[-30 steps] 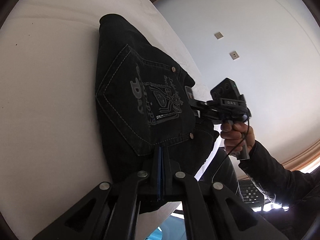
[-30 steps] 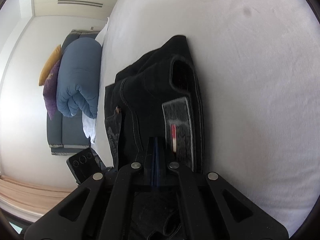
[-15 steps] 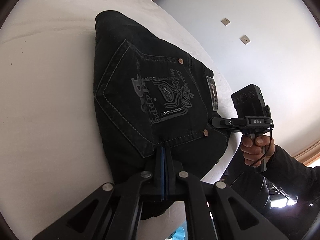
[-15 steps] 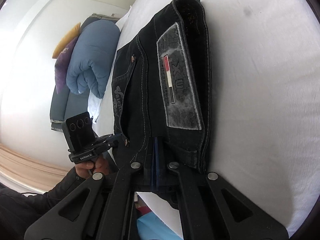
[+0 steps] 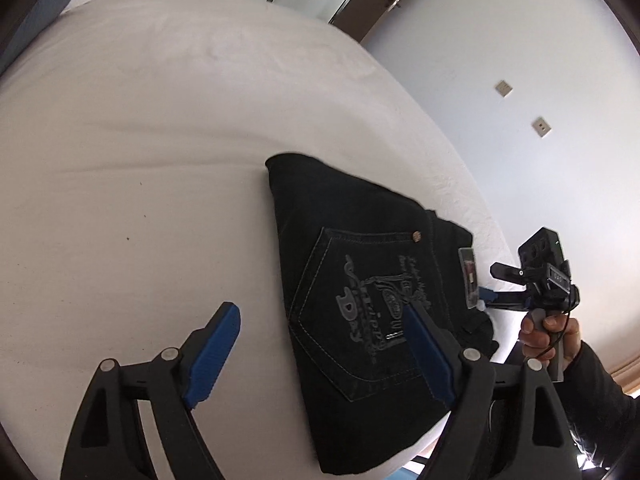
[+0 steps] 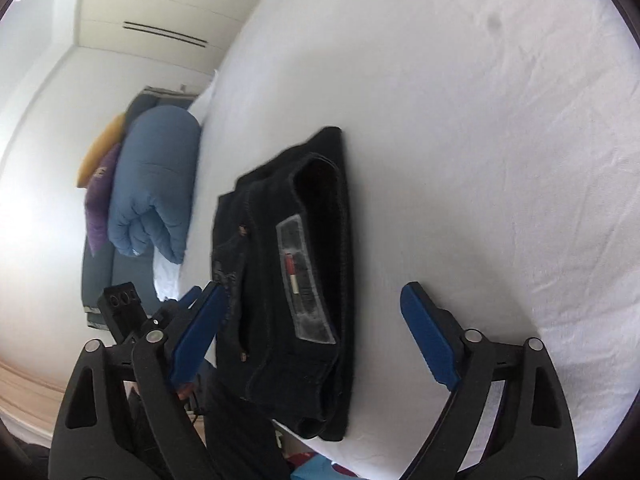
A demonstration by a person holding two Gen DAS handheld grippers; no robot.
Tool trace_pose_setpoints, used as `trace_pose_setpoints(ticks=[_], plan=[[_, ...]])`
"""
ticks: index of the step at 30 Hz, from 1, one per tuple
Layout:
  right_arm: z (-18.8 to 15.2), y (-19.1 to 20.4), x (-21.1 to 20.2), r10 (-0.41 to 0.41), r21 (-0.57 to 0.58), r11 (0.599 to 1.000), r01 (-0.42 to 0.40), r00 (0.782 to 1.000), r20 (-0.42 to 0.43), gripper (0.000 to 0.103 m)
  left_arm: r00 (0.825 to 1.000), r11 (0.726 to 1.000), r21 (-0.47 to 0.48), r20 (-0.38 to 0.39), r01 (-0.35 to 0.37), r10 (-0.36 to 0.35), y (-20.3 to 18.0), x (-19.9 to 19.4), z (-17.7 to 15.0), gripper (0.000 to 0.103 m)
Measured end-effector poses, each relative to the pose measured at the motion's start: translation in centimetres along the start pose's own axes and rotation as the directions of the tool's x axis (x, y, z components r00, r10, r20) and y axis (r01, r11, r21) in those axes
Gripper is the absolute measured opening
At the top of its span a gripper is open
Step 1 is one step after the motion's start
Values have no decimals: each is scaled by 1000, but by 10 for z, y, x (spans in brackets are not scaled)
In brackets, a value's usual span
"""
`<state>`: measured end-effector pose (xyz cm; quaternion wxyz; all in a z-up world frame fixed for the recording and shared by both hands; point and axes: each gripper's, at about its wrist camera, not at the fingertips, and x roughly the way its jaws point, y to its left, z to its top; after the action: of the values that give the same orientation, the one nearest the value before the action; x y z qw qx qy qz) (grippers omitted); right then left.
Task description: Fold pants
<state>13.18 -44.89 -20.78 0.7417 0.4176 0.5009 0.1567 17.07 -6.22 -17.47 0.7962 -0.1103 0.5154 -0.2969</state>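
Spreading apart at the bottom of the left wrist view, the left gripper (image 5: pixel 320 352) had its jaws opening wide, and its blue pads (image 5: pixel 212 354) pressed on nothing: one pad stood over bare sheet at lower centre-left, the other in front of the pants' back pocket (image 5: pixel 352 312). Beyond them the folded black pants (image 5: pixel 360 260) lay flat on the white bed (image 5: pixel 160 140), in the lower right of the frame near the mattress edge, pocket side up with grey embroidery and a small rivet showing. At the right edge of that view, the right gripper (image 5: pixel 486 286) was held by a hand (image 5: pixel 548 334) in a dark sleeve, just beside the waistband, with its fingers apart. Seen from the right wrist camera, the right gripper (image 6: pixel 312 340) likewise had its jaws opening, the pants lying between the two blue pads (image 6: pixel 430 340) but untouched by either. There the pants (image 6: pixel 280 260) sat in the middle of the frame as a thick bundle, a grey waistband patch (image 6: pixel 304 280) facing up. At lower left, the left gripper (image 6: pixel 176 304) showed partly behind a finger. Farther off, at left, a rolled blue duvet (image 6: pixel 152 184) rested against purple and yellow cushions (image 6: pixel 100 172).
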Motion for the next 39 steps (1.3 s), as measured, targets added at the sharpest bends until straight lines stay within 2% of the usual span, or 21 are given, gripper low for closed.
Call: trace_pose_setpoints(ticks=[2, 4, 6, 7, 9, 12, 14, 18, 22, 28, 34, 39], plan=[[15, 3, 9, -4, 1, 1000, 4, 1000, -19, 80, 999, 999, 21, -43, -30, 31, -5, 16, 1, 83], [20, 4, 15, 4, 16, 1000, -3, 999, -34, 76, 995, 998, 43, -87, -54, 57, -12, 32, 4, 82], [24, 4, 29, -6, 16, 1000, 8, 997, -81, 55, 985, 993, 75, -135, -95, 104, -17, 46, 2, 77], [25, 5, 35, -21, 14, 1000, 22, 995, -95, 51, 981, 989, 94, -147, -117, 130, -21, 52, 2, 74], [27, 6, 44, -31, 4, 999, 32, 995, -99, 44, 979, 985, 117, -145, -128, 144, -29, 55, 3, 63], [27, 10, 53, -54, 2, 998, 55, 994, -98, 34, 969, 973, 148, -148, -177, 199, -40, 61, 5, 52], [27, 18, 62, -90, -30, 996, 88, 992, -90, 31, 963, 963, 176, -142, -202, 228, -48, 62, 5, 43], [23, 38, 61, -177, -129, 977, 168, 982, -60, 21, 956, 948, 213, -125, -236, 266, -63, 59, 6, 31], [21, 59, 50, -221, -219, 952, 213, 975, -14, 17, 953, 937, 236, -100, -258, 287, -75, 50, 9, 24], [26, 81, 14, -202, -292, 934, 205, 978, 41, 15, 962, 940, 227, -36, -256, 271, -88, 29, 29, 23], [63, 84, -17, -190, -312, 927, 207, 978, 84, 15, 961, 930, 250, 19, -271, 275, -102, 26, 60, 23], [105, 66, -34, -193, -288, 934, 212, 977, 95, 15, 959, 926, 255, 27, -279, 282, -106, 46, 78, 23]])
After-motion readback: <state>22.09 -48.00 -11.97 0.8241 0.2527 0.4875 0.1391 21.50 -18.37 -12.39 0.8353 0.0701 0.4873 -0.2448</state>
